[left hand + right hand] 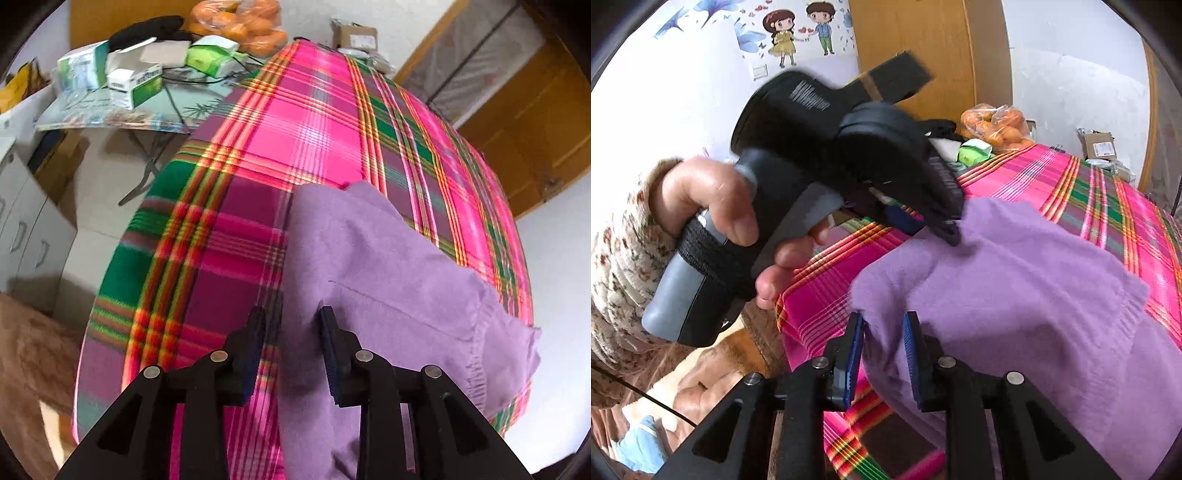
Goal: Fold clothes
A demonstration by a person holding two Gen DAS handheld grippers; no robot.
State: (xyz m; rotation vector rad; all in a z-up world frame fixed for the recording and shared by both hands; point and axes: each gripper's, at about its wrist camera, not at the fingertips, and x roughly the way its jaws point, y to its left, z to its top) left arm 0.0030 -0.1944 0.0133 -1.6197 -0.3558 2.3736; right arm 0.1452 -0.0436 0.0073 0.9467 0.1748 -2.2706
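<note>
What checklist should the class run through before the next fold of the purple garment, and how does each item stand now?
1. Left gripper positioned over the purple garment edge: ok.
2. Left gripper closed on the cloth: not ok, jaws stand apart.
3. Right gripper closed on the cloth: not ok, jaws stand apart with the garment edge between them.
4. Garment resting on the plaid cloth: ok.
5. Garment lying flat: not ok, it is bunched and wrinkled.
6. Far side of the plaid cloth free for folding: ok.
</note>
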